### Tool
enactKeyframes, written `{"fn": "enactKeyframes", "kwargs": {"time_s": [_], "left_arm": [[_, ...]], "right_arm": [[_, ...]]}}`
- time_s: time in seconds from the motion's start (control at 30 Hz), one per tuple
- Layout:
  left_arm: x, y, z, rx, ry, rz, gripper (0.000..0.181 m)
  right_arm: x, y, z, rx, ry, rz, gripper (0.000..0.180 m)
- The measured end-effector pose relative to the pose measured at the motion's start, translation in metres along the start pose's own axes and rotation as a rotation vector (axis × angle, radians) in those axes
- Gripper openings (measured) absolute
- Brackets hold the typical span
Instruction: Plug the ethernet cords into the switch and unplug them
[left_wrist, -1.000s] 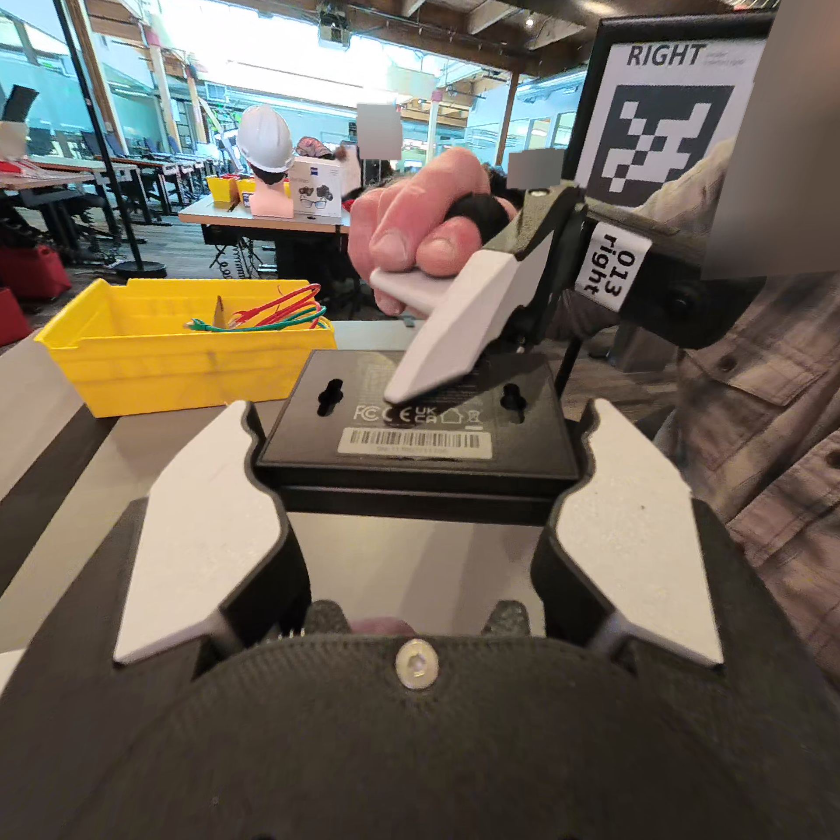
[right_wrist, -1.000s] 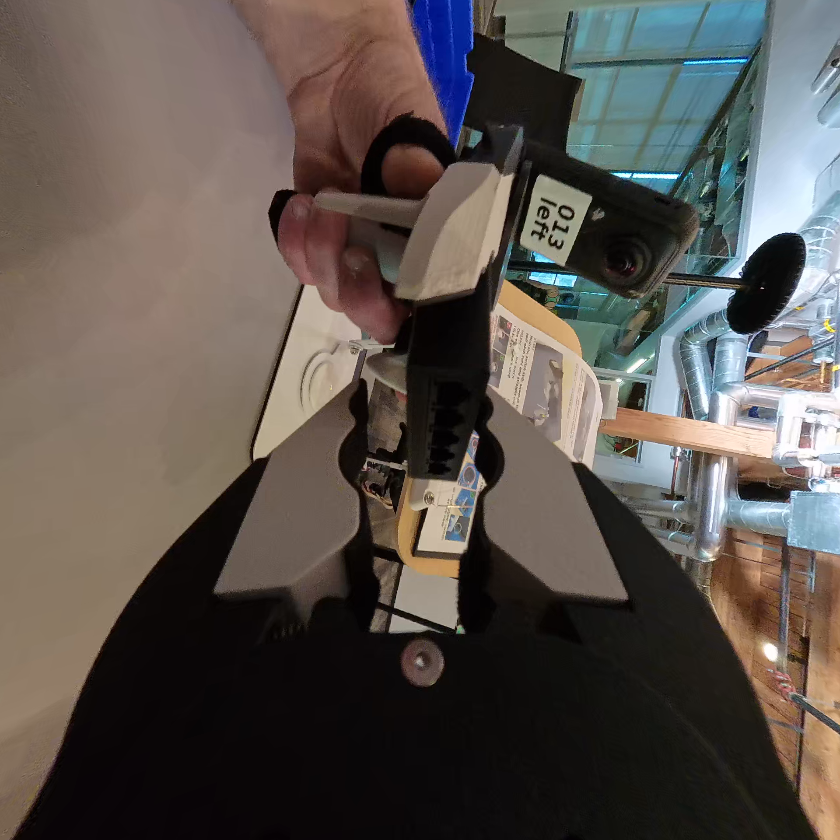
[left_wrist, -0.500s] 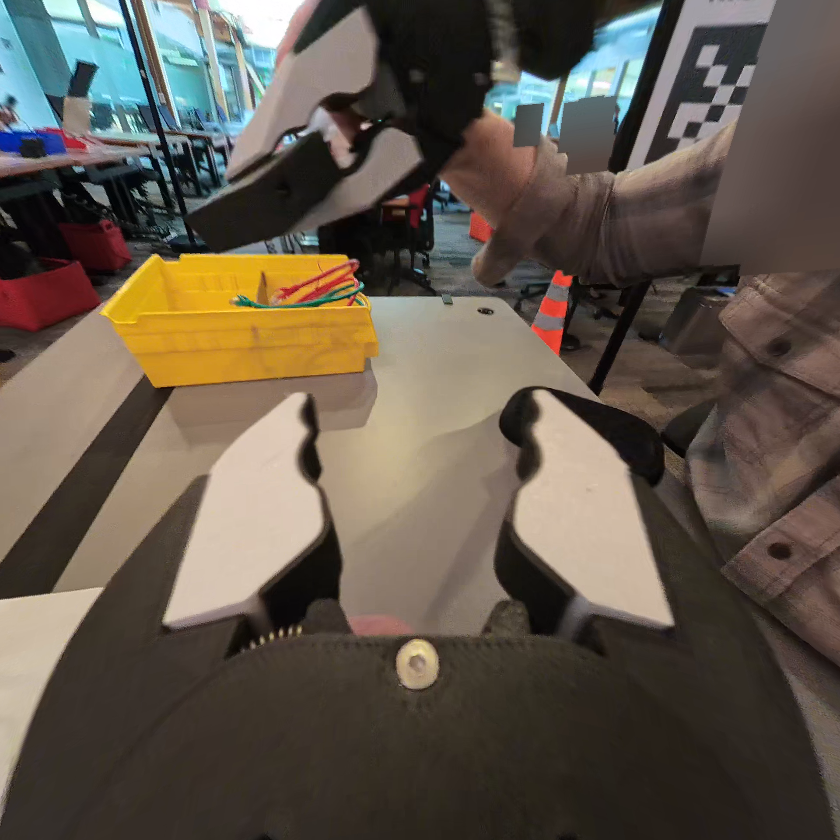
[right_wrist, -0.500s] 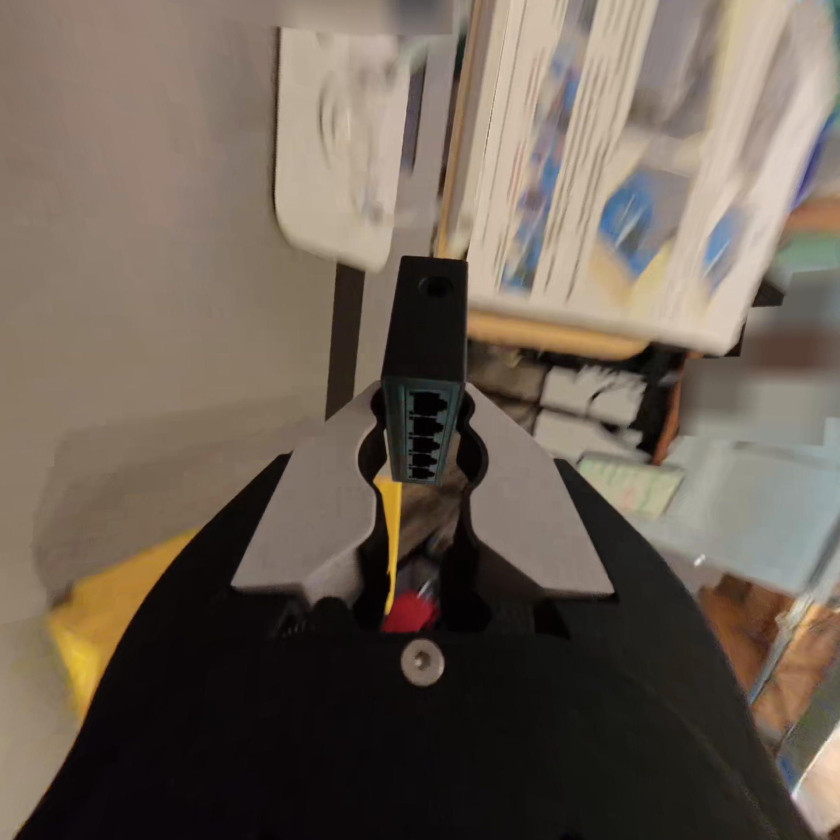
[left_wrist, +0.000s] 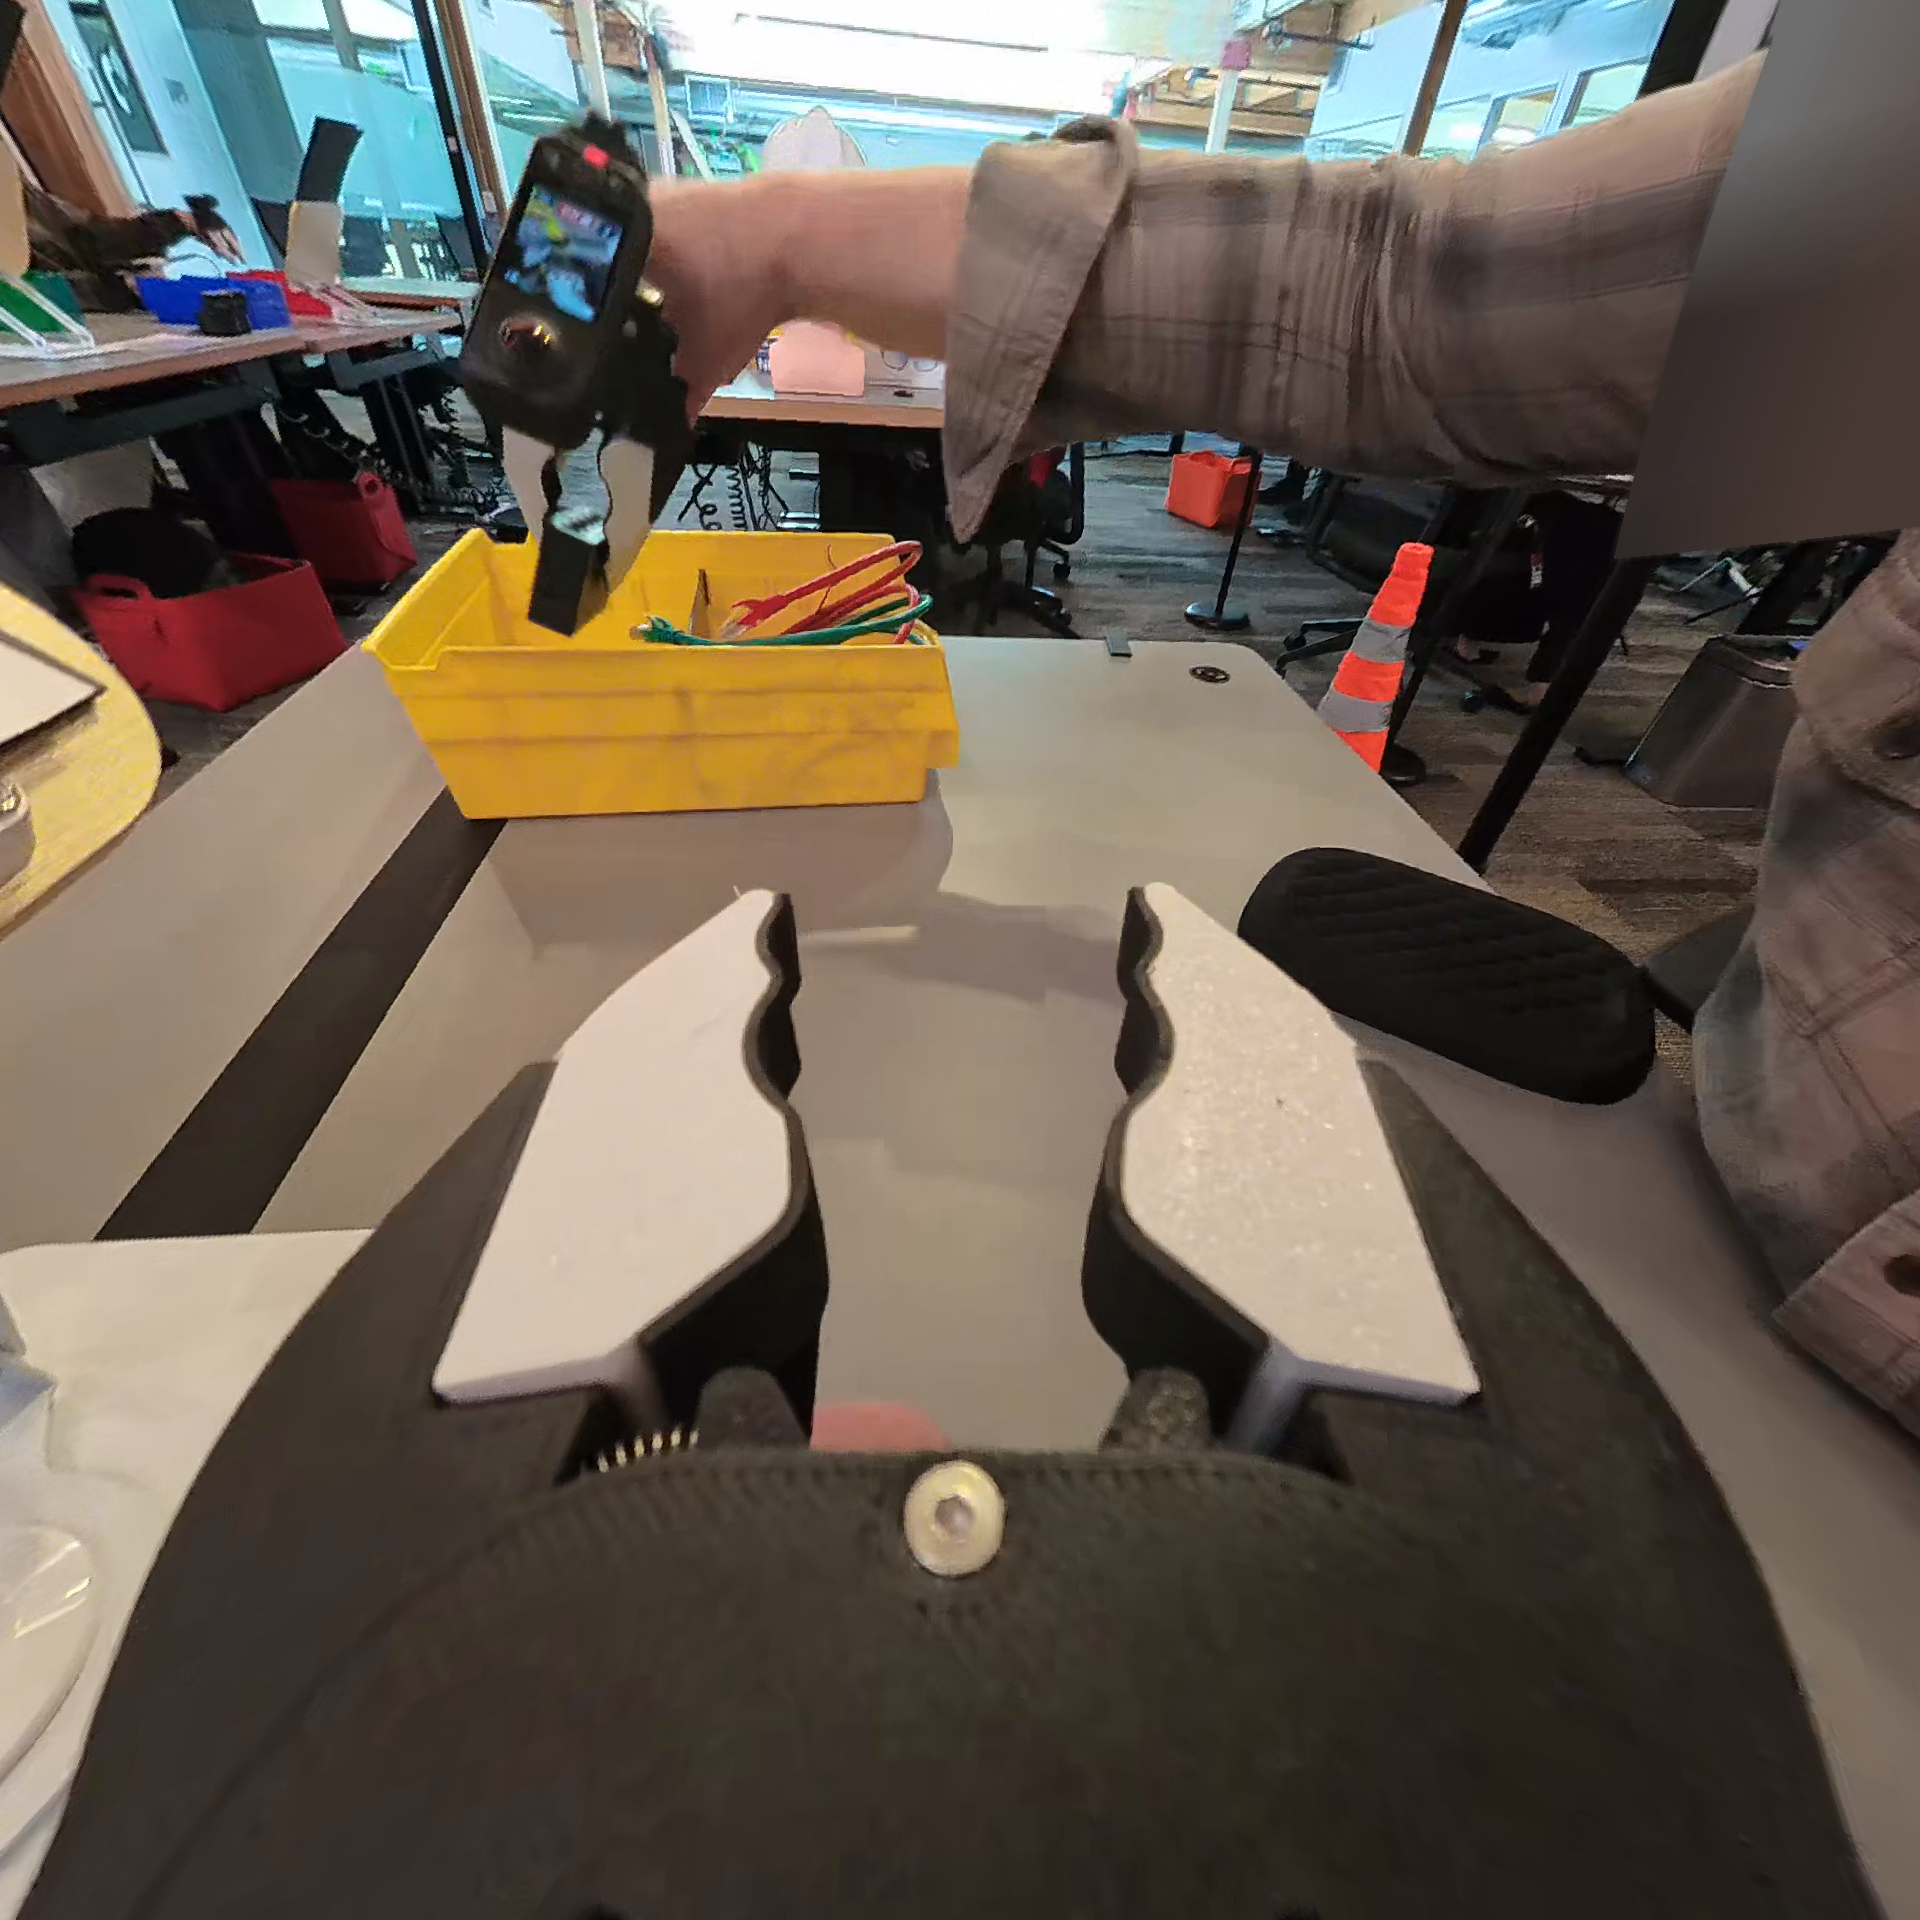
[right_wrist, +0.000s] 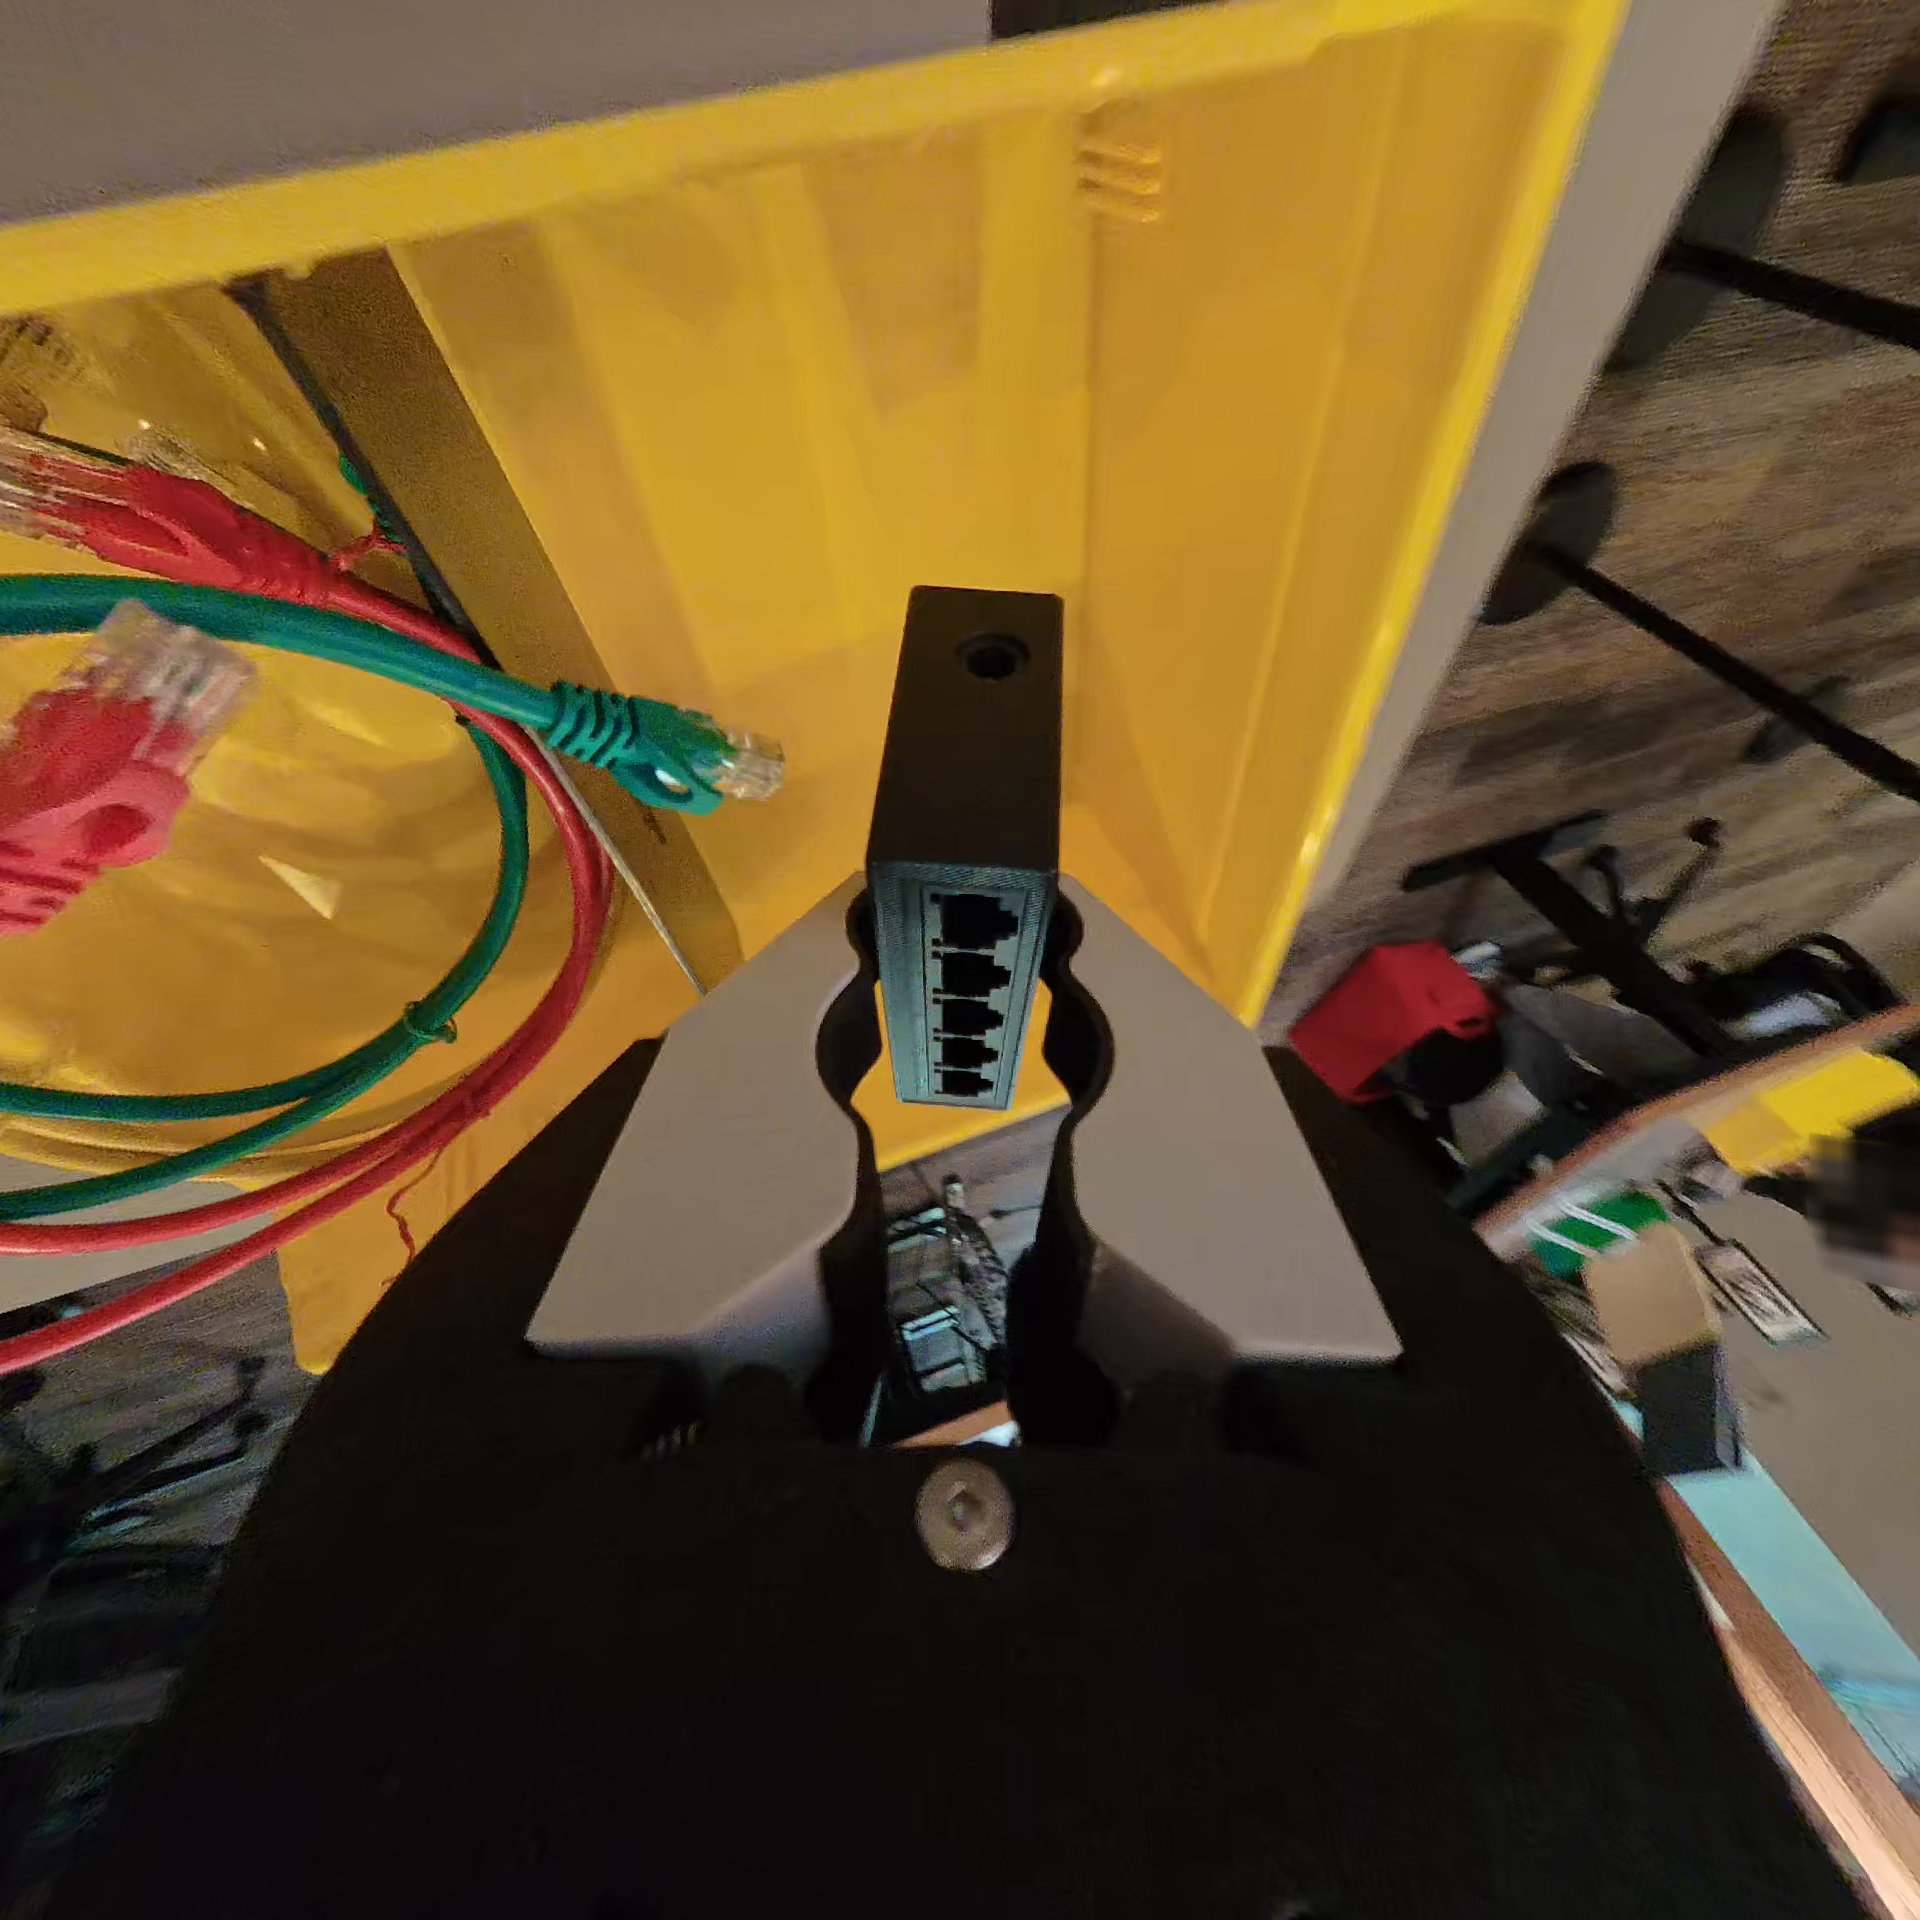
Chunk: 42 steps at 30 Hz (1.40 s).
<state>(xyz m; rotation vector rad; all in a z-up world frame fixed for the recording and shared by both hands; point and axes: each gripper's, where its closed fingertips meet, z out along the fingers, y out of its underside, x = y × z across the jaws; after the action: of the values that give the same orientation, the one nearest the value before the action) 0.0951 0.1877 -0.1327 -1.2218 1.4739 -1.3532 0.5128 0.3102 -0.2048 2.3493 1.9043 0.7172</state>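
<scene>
My right gripper (right_wrist: 961, 914) is shut on the black ethernet switch (right_wrist: 966, 748), its row of ports facing the camera, held over the empty side of the yellow bin (right_wrist: 935, 364). In the left wrist view the right gripper (left_wrist: 582, 530) holds the switch (left_wrist: 566, 577) above the bin's (left_wrist: 675, 727) left end. Red and green ethernet cords (right_wrist: 499, 831) lie coiled in the bin's other compartment, and they also show in the left wrist view (left_wrist: 831, 613). My left gripper (left_wrist: 956, 935) is open and empty above the grey table (left_wrist: 1091, 748).
A black padded armrest (left_wrist: 1444, 966) lies at the table's right edge beside a person's plaid sleeve (left_wrist: 1299, 301). A divider (right_wrist: 499, 582) splits the bin. A white object (left_wrist: 104, 1351) sits near left. An orange cone (left_wrist: 1377, 665) stands on the floor beyond. Some 45 cm of space lies between my two pairs of fingers.
The left gripper let go of the switch and drew back, open. The right gripper took the switch, carried it away to the left and now holds it over the yellow bin.
</scene>
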Motion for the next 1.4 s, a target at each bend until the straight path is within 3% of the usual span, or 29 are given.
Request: {"fn": "enactKeyframes", "kwargs": {"time_s": [0.2,0.6,0.7,0.83,1.03,1.17,1.4], "left_arm": [[-0.004,0.006,0.001,-0.012,-0.007,-0.009,0.059],[-0.003,0.015,0.008,-0.044,0.003,-0.019,0.062],[-0.002,0.015,0.008,-0.043,0.005,-0.017,0.062],[-0.002,0.016,0.008,-0.051,0.007,-0.017,0.063],[-0.003,0.016,0.007,-0.054,0.000,-0.009,0.064],[-0.002,0.016,0.007,-0.054,0.000,-0.009,0.063],[-0.002,0.019,0.008,-0.067,0.006,-0.012,0.063]], "right_arm": [[-0.019,0.005,0.047,-0.034,-0.171,-0.057,0.025],[-0.038,-0.008,0.073,-0.099,-0.298,-0.124,0.025],[-0.037,-0.010,0.072,-0.093,-0.293,-0.124,0.025],[-0.032,-0.007,0.066,-0.101,-0.272,-0.077,0.043],[-0.026,-0.007,0.046,-0.017,-0.200,-0.041,0.022],[-0.025,-0.004,0.046,-0.036,-0.164,-0.062,0.022],[-0.031,-0.009,0.042,-0.073,-0.315,-0.123,0.022]]}}
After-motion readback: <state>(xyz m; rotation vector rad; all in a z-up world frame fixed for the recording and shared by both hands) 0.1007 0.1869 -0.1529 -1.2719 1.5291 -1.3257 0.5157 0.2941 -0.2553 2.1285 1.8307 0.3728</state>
